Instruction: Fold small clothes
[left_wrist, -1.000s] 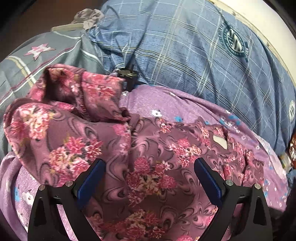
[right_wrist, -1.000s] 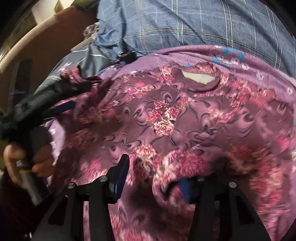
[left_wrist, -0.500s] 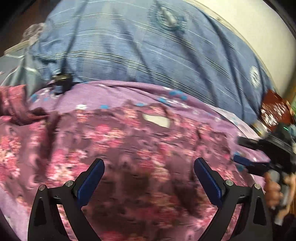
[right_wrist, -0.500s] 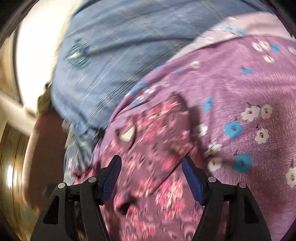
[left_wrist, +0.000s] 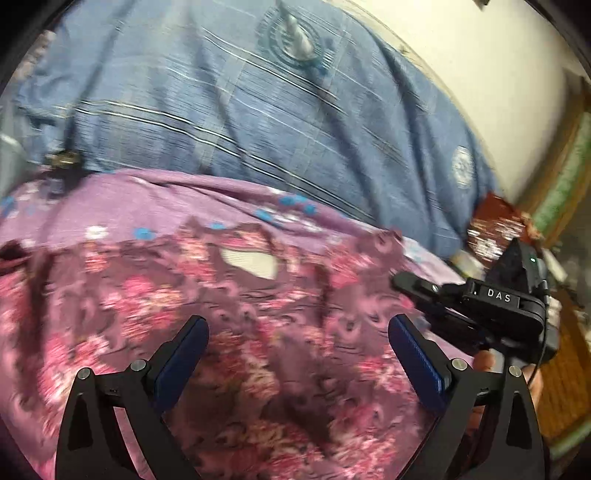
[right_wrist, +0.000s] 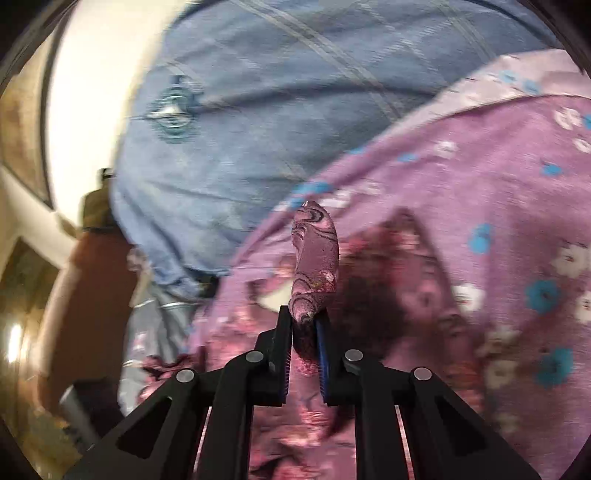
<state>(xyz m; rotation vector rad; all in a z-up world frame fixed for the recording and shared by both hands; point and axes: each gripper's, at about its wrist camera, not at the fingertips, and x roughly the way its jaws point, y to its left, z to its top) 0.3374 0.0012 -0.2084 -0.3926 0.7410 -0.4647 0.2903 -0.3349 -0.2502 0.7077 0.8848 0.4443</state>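
With the right gripper (right_wrist: 303, 354) clamped on the floral garment (left_wrist: 258, 332) edge & left gripper (left_wrist: 297, 354) spread apart, empty, the fold should be carried over w/ even tension.

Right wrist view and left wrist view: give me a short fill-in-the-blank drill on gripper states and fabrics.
1. The right gripper is shut on a fold of the ____ garment.
2. The left gripper is ____, holding nothing.
3. The plaid bedding behind the garment is ____ in colour.

Missing words: floral; open; blue
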